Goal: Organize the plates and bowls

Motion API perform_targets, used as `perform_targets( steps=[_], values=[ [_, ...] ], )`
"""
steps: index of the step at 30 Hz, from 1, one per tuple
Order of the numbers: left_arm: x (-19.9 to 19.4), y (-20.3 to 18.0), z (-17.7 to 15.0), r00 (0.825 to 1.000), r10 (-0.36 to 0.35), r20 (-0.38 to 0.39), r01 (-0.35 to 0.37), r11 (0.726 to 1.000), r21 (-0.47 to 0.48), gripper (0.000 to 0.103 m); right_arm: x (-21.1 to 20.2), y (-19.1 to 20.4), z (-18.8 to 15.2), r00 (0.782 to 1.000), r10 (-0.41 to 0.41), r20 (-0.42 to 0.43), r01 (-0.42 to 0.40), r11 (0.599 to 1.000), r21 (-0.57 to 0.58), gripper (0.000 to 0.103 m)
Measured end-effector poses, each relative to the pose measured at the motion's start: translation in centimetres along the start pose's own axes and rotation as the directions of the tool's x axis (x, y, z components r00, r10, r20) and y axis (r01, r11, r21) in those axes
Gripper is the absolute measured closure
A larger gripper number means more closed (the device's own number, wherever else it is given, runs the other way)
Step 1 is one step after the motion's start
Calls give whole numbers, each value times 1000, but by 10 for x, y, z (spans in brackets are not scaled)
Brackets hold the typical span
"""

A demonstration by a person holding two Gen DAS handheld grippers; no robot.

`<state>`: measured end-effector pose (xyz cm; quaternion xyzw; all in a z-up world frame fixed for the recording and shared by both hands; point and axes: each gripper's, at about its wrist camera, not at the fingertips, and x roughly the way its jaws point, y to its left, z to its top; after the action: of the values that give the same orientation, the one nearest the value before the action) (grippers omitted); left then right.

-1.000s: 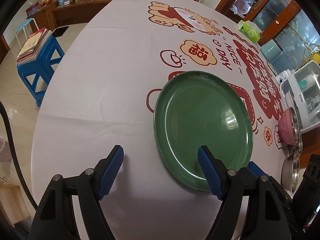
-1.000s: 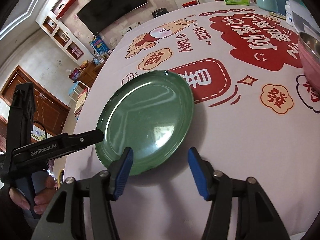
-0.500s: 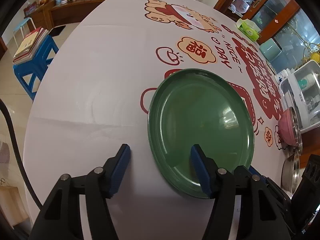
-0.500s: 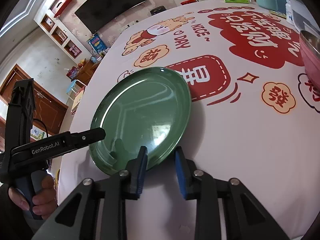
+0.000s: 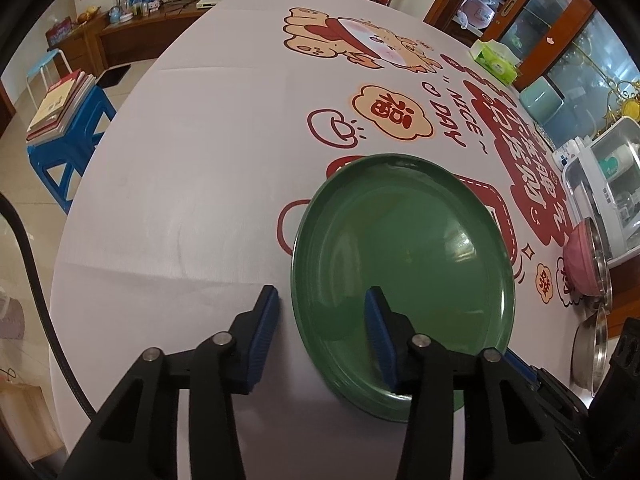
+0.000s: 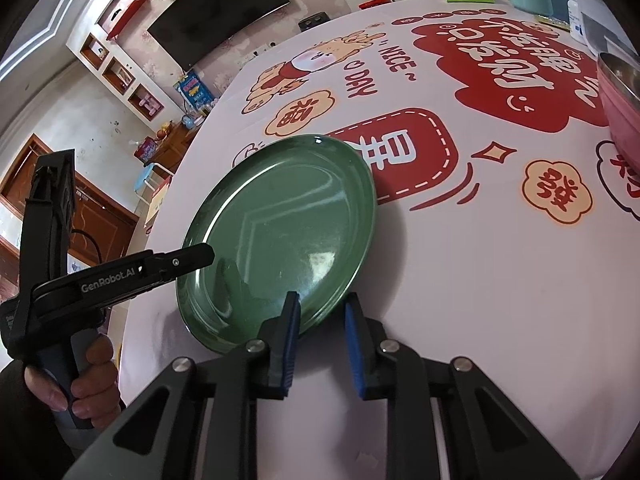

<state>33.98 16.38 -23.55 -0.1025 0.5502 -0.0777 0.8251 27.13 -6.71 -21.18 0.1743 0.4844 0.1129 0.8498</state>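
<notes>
Two grippers meet at one green plate [image 5: 404, 272], which sits on the printed tablecloth [image 5: 192, 184] of a round table, partly over a red label design. We hold the left gripper [image 5: 322, 320] with its blue fingers [image 5: 264, 324] spread apart, straddling the plate's near left rim: one finger is outside on the cloth, the other over the plate's inner surface, with neither pressed on the rim. We hold the right gripper [image 6: 322, 336] at the plate's [image 6: 280, 236] near right edge, its jaws narrowed but with a gap showing; the left pad lies over the rim, the right pad just outside it on the cloth, so we cannot tell whether it is pinching. In the left wrist view, a pink bowl [image 5: 582, 260] and a steel bowl [image 5: 590, 354] stand near the table's right edge, well apart from the plate.
</notes>
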Motion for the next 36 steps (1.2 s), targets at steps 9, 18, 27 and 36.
perform_targets(
  steps=[9,18,27,36],
  values=[
    [2,-4,1,1000,20,3,-20,1000,23,72,1,-1,1,1000,11,-25,-11,1000,1,83],
    [0,-2,-1,999,27,-29,-26,999,34,78,-1,-2,1,998,9,-58,-8,1000,11,84],
    [-12,-6,-8,999,28,-44,-26,998,51,78,-14,-2,3,999,4,-40,-4,1000,11,85],
    [-46,-17,-22,1000,3,-6,-3,996,84,78,-45,2,0,1000,-5,14,5,1000,4,85]
  ],
)
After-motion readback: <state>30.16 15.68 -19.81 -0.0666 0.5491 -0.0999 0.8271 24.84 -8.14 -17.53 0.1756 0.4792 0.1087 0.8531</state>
